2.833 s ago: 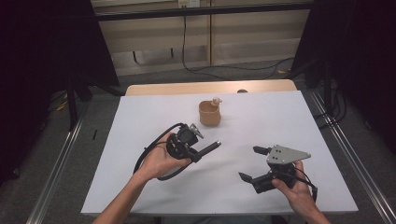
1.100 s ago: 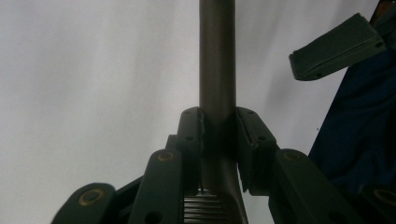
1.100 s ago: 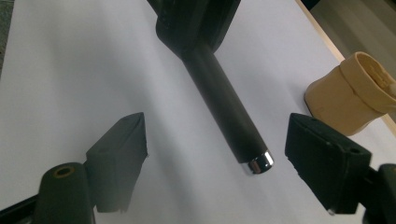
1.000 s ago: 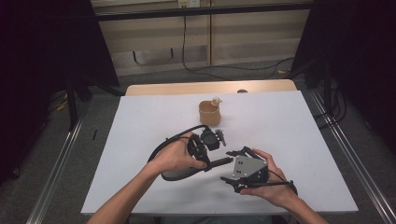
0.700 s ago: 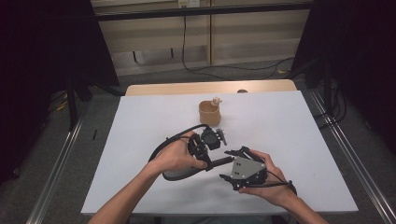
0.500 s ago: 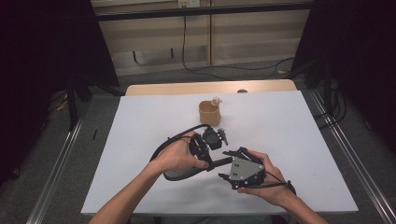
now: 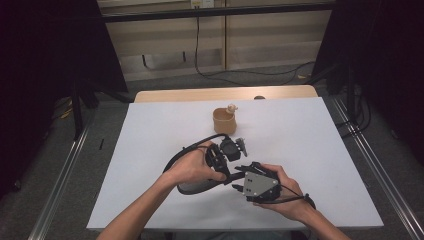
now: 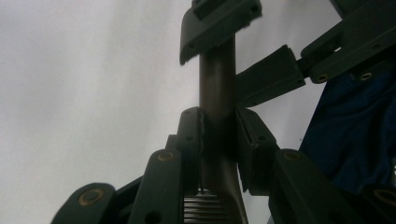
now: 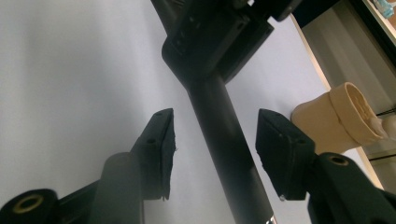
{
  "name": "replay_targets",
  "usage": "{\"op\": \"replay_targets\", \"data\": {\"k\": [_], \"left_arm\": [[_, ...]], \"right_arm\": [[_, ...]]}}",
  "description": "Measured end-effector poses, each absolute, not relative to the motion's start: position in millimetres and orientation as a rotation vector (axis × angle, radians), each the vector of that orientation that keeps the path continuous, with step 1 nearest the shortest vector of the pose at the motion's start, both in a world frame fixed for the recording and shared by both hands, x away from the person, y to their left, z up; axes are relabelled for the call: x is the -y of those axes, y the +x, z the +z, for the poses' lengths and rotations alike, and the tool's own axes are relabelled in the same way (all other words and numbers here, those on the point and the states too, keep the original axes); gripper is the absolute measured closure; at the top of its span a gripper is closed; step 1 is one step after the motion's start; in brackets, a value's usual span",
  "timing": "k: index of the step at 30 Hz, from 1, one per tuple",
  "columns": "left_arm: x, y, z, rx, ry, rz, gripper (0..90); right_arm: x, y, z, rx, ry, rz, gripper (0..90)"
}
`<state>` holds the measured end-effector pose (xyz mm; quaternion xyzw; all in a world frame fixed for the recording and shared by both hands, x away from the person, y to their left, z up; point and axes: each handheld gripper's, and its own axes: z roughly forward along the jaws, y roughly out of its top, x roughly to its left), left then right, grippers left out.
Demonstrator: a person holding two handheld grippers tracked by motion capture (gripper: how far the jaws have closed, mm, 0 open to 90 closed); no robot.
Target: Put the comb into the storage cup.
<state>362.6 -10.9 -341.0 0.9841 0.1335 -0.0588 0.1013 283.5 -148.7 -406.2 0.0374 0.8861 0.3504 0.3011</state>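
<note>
Dark rod pinched by one gripper, straddled by the other

Matte black, round and smooth, the rod [image 8: 217, 88] stands straight up the middle of the left gripper view, clamped at its lower part between the ribbed inner faces of the left gripper [image 8: 218, 140], whose jaws press on it from both sides. Its far end runs into a blocky black fitting with small screw holes. In the right gripper view the same rod [image 9: 224, 135] crosses diagonally between the two flat, rubbery pads [image 9: 163, 149] of the right gripper [image 9: 217, 156]; those jaws have just been closing, yet pale table shows on either side of the rod, so the pads stand apart from it and do not press.

From the high view, both hands meet near the middle front of the white table [image 7: 325, 150]: the left gripper [image 7: 231, 176] points right toward the right gripper [image 7: 239, 181], which carries a grey three-cornered plate and lies just beside it. A black cable loops around the left hand [image 7: 192, 169].

Well beyond them, toward the far edge, a tan, soft-looking cup [image 7: 224, 120] with a rolled rim stands on the table; it also appears tilted at the right of the right gripper view. Bare white surface stretches wide to left and right, with metal rails flanking the table.
</note>
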Motion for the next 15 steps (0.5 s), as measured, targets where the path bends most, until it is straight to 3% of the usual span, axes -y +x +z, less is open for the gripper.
{"op": "replay_targets", "data": {"k": [15], "left_arm": [[14.7, 361.6, -344.3, -0.404, 2.923, -0.199, 72.8]], "right_arm": [[145.7, 278.6, -409.4, -2.314, 0.003, 0.864, 65.1]]}}
